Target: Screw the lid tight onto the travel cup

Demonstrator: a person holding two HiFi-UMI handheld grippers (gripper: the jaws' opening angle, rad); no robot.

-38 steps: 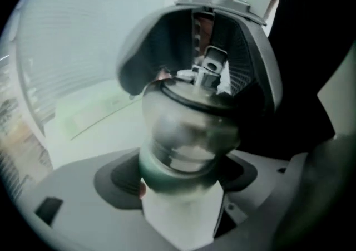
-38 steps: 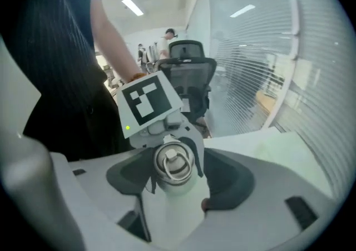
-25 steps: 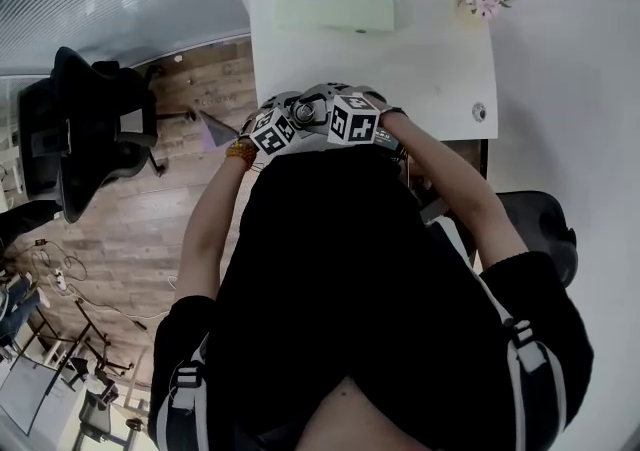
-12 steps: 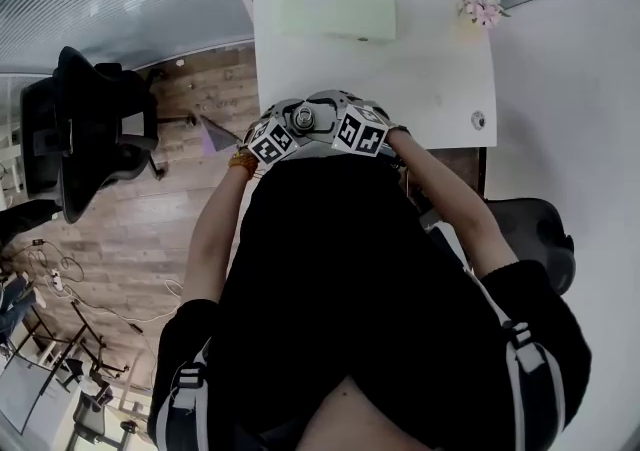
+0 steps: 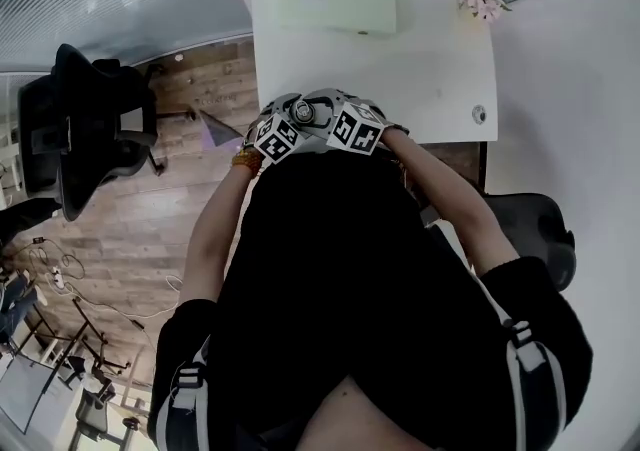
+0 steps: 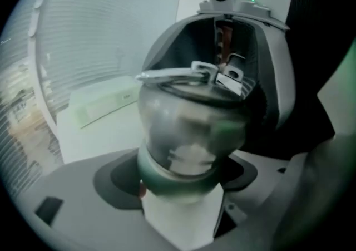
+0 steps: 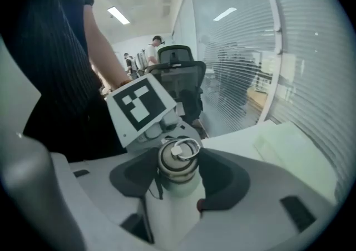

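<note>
The cup (image 7: 169, 211) is held upright between the 2 grippers at the table's (image 5: 430, 59) near edge, close against the person's body. The left gripper (image 6: 179, 173) is clamped on it where the white body meets the green band (image 6: 167, 183) under the lid. The right gripper (image 7: 178, 175) has just been closing. Its jaws, still fairly wide, now press on either side of the lid (image 7: 178, 162), whose ring (image 7: 186, 148) lies on top. Compared with half a second ago, the left cube (image 5: 278, 137) and right cube (image 5: 355, 129) stand closer together, with less of the lid showing between them. Compared with 1 second ago, both have rolled slightly but kept their place.
</note>
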